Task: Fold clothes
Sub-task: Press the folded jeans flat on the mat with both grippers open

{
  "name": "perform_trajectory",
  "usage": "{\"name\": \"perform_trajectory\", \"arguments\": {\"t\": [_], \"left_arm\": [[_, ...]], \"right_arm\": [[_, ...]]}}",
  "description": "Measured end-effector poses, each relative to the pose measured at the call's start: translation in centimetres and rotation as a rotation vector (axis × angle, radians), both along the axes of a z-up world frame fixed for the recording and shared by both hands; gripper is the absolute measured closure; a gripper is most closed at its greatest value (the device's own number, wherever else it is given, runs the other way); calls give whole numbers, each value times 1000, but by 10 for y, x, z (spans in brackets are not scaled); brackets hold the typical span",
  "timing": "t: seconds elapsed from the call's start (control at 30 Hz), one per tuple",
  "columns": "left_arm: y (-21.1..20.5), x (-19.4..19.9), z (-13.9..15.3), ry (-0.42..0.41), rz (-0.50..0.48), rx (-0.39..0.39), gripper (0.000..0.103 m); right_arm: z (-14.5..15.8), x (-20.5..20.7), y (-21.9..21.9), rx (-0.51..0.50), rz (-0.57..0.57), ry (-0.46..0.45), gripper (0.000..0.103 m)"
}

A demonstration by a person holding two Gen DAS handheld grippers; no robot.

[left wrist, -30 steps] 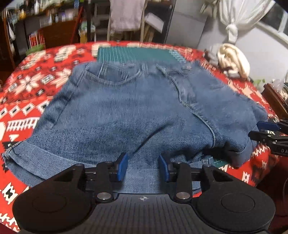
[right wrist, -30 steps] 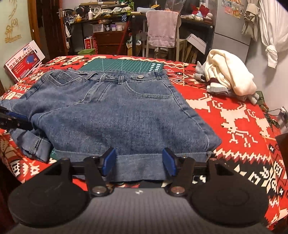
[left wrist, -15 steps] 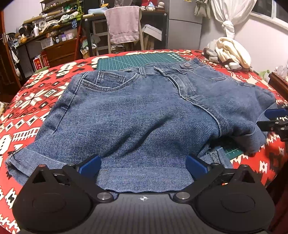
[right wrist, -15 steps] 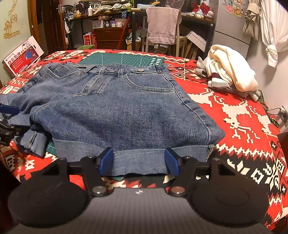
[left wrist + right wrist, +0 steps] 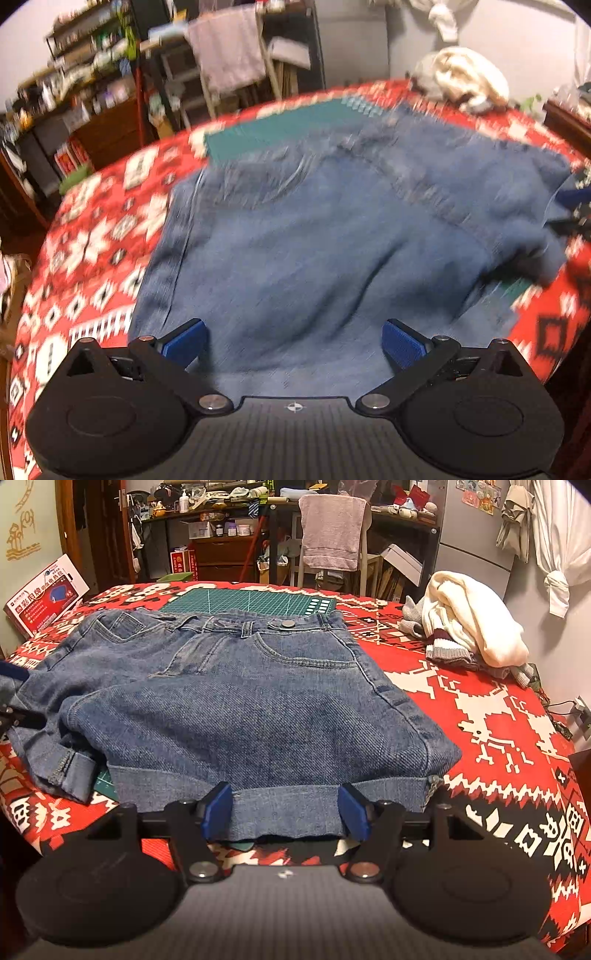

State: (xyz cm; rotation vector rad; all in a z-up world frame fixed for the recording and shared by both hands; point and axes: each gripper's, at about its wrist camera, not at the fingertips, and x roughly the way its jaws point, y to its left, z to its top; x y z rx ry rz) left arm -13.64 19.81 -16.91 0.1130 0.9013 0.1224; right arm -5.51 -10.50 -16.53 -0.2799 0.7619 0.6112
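Faded, twill-ribbed denim shorts lie flat on the red patterned tablecloth, waistband over a gridded green mat. The left gripper hangs spread wide above them; the right gripper, fingers apart, straddles the cuffed hem.

Both the left gripper and the right gripper look alike — matte black bodies with two round discs, a ribbed centre panel bearing a small crosshair mark, silver pivot screws, and ridged blue pads on black linkage arms.
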Motion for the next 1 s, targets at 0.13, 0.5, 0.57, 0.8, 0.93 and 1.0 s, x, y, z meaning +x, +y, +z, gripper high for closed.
{"name": "perform_trajectory", "arguments": {"t": [0.13, 0.5, 0.57, 0.8, 0.93, 1.0], "left_arm": [[35, -18, -12, -35, 22, -159, 0], [36, -24, -19, -88, 24, -182, 0], [37, -25, -20, -85, 25, -183, 0], [36, -25, -19, -87, 25, -183, 0], [36, -24, -19, -88, 25, -182, 0], [36, -24, -19, -88, 24, -182, 0]], "right_arm": [[0, 0, 0, -1, 0, -1, 34], [0, -1, 2, -9, -1, -4, 34], [0, 0, 2, -8, -1, -3, 34], [1, 1, 2, -7, -1, 4, 34], [11, 2, -2, 9, -12, 9, 33], [22, 4, -7, 38, -29, 19, 33]]}}
